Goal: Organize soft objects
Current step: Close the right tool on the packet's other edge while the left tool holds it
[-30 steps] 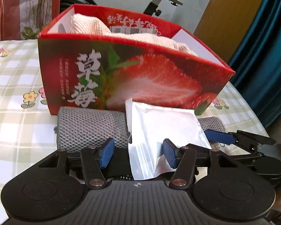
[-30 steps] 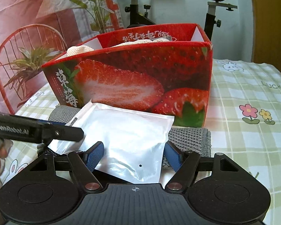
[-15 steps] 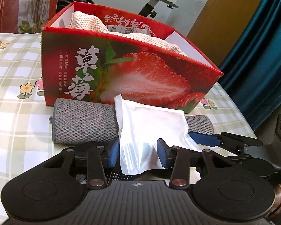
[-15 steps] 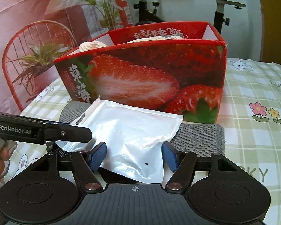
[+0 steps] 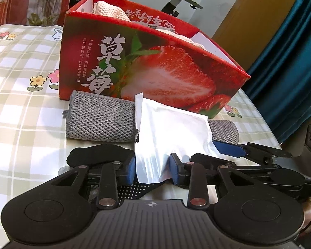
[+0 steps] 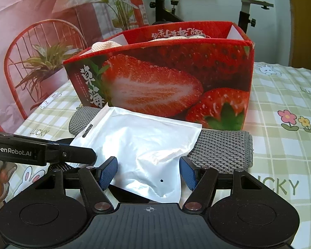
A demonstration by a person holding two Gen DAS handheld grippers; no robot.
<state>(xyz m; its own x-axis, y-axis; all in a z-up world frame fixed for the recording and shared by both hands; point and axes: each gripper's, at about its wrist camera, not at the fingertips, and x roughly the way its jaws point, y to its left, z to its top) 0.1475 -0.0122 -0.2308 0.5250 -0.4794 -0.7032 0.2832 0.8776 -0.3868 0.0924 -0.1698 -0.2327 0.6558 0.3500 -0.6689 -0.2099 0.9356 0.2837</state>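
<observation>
White, crinkly plastic pouch [image 5: 172, 128] is the thing in play here, and it sits partly on top of a grey knitted roll [image 5: 99, 116] that lies along the front of the strawberry box [image 5: 155, 70].

The left gripper [image 5: 152, 169] has its blue fingers [image 5: 129, 169] pinched in close on the near corner of the pouch, so that one's got hold of it. In the right wrist view the same pouch [image 6: 143, 151] fills the middle, and the right gripper [image 6: 149, 172] has its fingers [image 6: 107, 172] spread wider, one on each side of the pouch's lower edge. They look just beside the plastic rather than squeezing it, so I'd call that one open.

The grey roll [image 6: 224, 149] sticks out past the pouch on both sides and touches, or nearly touches, the box wall. There's also a black fabric thing [image 5: 99, 155] just under the left gripper, and I can't tell what it is.

The red box [image 6: 176, 78] is open on top, with a pinkish knitted cloth [image 5: 109, 12] inside poking over the rim. Everything is on a counter with a green checked cloth [image 5: 16, 95] with little flowers and bunnies on it. Behind that you've got an exercise bike [image 6: 244, 6] and a red wire chair [image 6: 37, 47] with a plant.
</observation>
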